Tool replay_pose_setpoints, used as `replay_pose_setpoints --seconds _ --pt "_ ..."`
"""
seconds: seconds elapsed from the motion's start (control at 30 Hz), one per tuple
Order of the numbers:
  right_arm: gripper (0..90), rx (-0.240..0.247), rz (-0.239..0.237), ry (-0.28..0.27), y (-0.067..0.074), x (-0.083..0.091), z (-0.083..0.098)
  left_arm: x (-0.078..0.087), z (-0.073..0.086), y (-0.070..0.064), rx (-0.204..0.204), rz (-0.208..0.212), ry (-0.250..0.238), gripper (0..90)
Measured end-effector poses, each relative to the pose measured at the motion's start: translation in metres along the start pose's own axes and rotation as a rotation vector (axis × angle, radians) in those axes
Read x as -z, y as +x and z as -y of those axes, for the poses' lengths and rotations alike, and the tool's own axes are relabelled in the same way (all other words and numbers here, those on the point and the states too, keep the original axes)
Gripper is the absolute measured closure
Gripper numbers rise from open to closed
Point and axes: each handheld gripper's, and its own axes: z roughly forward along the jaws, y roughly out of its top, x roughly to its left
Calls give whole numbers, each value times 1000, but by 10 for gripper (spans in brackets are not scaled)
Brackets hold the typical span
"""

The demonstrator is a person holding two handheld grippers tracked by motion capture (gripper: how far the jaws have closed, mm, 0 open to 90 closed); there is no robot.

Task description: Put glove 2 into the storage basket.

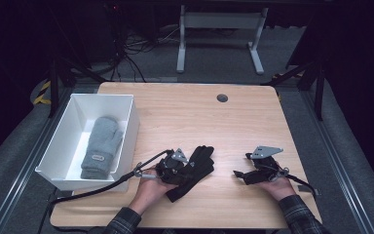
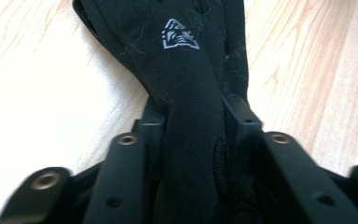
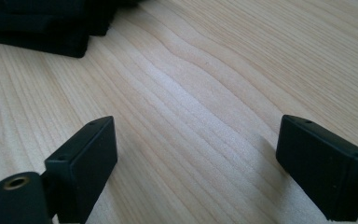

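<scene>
Grasping the black glove in the left claw, right claw released; next, lifting toward the white bin.

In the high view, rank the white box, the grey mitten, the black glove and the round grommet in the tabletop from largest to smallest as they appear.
1. white box
2. and 3. black glove and grey mitten: they look about alike, and the left gripper covers part of the glove, so no ranking.
4. grommet
</scene>
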Motion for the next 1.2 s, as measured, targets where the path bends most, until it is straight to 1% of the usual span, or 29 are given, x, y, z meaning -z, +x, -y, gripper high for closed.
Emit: replay_pose_setpoints --seconds 0.07,0.1,0.17,0.23,0.33,0.43,0.47,0.5,0.6,0.63,0.67,0.7,0.77,0.8,0.87,0.9,0.93,0.97,1.13,1.2 --pt "127 0 0 0 0 0 0 1 0 -1 3 -3 3 690" --pt "127 1 0 0 0 0 0 1 0 -1 9 -5 -5 694" --pt "127 1 0 0 0 0 0 5 -2 -2 4 -11 1 697" --pt "127 1 0 1 0 0 0 9 -3 -4 3 -22 -3 698" --pt "127 1 -1 2 0 0 0 17 -5 -6 0 -38 -22 699" --pt "127 2 0 0 0 0 0 26 -8 -8 16 -35 -54 700" --pt "127 2 0 0 0 0 0 26 -8 -8 16 -35 -54 701" --pt "127 1 0 1 0 0 0 30 -10 -9 22 -37 -62 701" --pt "127 3 0 1 0 0 0 39 -12 -10 30 -45 -60 702" --pt "127 3 0 0 0 0 0 42 -14 -11 30 -56 -59 703" --pt "127 2 -1 1 0 0 0 45 -15 -12 22 -68 -55 702" --pt "127 1 0 0 0 0 0 47 -17 -12 20 -70 -56 703" --pt "127 2 0 0 0 0 0 55 -21 -12 26 -68 -73 702" --pt "127 2 0 0 0 0 0 61 -24 -13 23 -83 -77 703" --pt "127 1 0 1 0 0 0 69 -27 -11 35 -83 -91 702" --pt "127 1 0 0 0 0 0 74 -28 -9 42 -89 -93 702" --pt "127 3 -1 1 0 0 0 79 -29 -8 45 -101 -109 702" --pt "127 3 -1 1 0 0 0 79 -29 -8 45 -101 -109 702" --pt "127 3 0 0 0 0 0 99 -35 -5 52 -127 -130 702" --pt "127 1 0 0 0 0 0 102 -36 -5 53 -133 -135 702"
